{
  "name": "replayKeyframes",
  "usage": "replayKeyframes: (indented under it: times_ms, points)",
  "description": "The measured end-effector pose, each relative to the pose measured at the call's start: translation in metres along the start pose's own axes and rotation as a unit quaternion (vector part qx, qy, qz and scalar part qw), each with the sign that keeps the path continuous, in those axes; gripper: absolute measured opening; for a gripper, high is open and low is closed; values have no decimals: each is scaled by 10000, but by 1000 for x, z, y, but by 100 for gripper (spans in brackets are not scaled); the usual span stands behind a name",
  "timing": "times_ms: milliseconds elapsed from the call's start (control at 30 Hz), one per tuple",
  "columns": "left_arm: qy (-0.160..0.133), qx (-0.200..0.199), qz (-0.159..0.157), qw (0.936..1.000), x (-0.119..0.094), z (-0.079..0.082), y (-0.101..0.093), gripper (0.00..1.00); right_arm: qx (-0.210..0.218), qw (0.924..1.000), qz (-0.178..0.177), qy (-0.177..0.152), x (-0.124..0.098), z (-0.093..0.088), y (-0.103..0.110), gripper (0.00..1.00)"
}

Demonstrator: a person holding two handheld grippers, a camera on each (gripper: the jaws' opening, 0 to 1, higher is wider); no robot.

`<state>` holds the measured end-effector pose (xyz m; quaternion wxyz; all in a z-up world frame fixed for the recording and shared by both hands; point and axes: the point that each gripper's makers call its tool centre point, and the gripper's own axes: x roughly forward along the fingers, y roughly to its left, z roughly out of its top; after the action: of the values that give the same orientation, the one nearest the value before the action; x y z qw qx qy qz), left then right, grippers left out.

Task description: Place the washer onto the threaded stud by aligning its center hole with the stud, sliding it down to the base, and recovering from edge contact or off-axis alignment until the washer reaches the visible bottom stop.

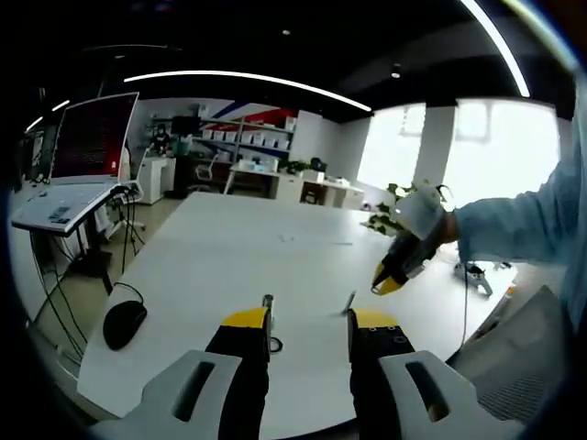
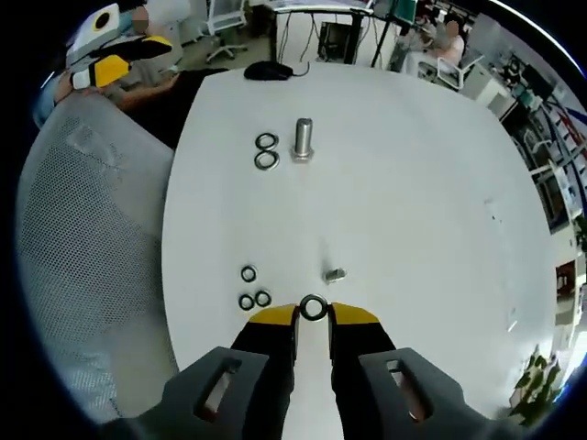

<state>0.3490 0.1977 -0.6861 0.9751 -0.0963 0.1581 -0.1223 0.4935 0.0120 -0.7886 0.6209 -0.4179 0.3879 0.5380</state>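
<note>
white table point(image 2: 413, 183) in open office; right gripper point(image 2: 313, 314) clamps washer point(image 2: 313, 308); left gripper point(image 1: 310, 321) jaws apart, holding nothing.

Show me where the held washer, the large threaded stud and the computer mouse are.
held washer point(image 2: 313, 308), right gripper view, on its metal ring between the tongs' tips.
large threaded stud point(image 2: 303, 137), right gripper view, on its upright shaft.
computer mouse point(image 1: 123, 324), left gripper view, on its black top.

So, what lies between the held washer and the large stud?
In the right gripper view, between washer and stud lies a small bolt, otherwise bare table.
</note>
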Motion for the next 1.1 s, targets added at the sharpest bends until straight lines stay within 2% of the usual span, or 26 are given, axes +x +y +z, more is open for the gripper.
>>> replayKeyframes:
  times_ms: [300,667,767,933,1100]
  points:
    - [0,5,9,10000,0,0,0,31,-119,9999,-53,81,6,9,-14,14]
    - [2,-15,41,10000,1,0,2,31,-246,9995,-72,197,19,14,-14,15]
    - [-13,-19,54,10000,0,0,2,31,-396,9987,-120,300,24,12,-15,15]
    - [1,-25,61,10000,0,0,3,31,-242,9994,-65,224,26,16,-16,15]
    - [17,-22,62,10000,0,-1,3,31,-231,9992,-98,307,31,14,-18,15]
